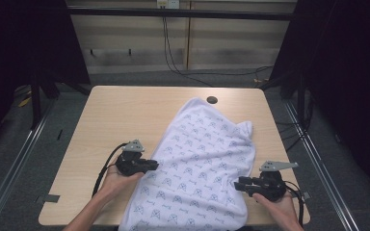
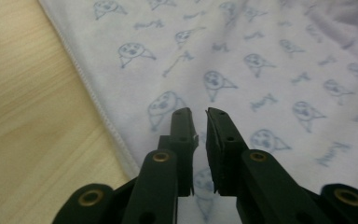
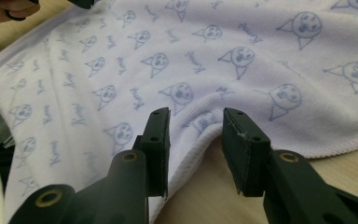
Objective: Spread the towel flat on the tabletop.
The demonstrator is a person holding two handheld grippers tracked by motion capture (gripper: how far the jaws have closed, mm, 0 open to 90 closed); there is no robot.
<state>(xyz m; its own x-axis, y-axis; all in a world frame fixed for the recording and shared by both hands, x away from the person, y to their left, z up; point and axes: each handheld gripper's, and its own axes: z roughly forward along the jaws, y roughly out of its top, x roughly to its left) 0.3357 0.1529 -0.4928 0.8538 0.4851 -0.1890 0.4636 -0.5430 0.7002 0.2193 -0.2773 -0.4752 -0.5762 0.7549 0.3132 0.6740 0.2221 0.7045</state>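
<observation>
1. My left tongs (image 1: pixel 150 165) sit at the towel's (image 1: pixel 200 163) left hem, about 9 o'clock from its middle. In the left gripper view the jaws stand nearly together, a thin gap between them, hovering over the cloth (image 2: pixel 242 70) just inside the hem; I see no fabric pinched, so they grasp nothing.

2. The towel lies on the table (image 1: pixel 120 115), its long axis running from 7 o'clock at the near edge, where it spills over, to 1 o'clock near the round hole (image 1: pixel 212 100). The far right corner is rumpled.

3. My right tongs (image 1: pixel 239 183) are at the right hem, about 4 o'clock from the towel's middle. In the right gripper view the jaws stand apart with a raised bend of hem (image 3: pixel 200 135) between them; the pads do not press on it, so it is released.

4. Each hand is at its own hem, so both are equally near; the right has the hem already lined up between its jaws.

5. The print is small cat-like faces with a short script word repeated; I cannot read it. No brand or label shows.
</observation>
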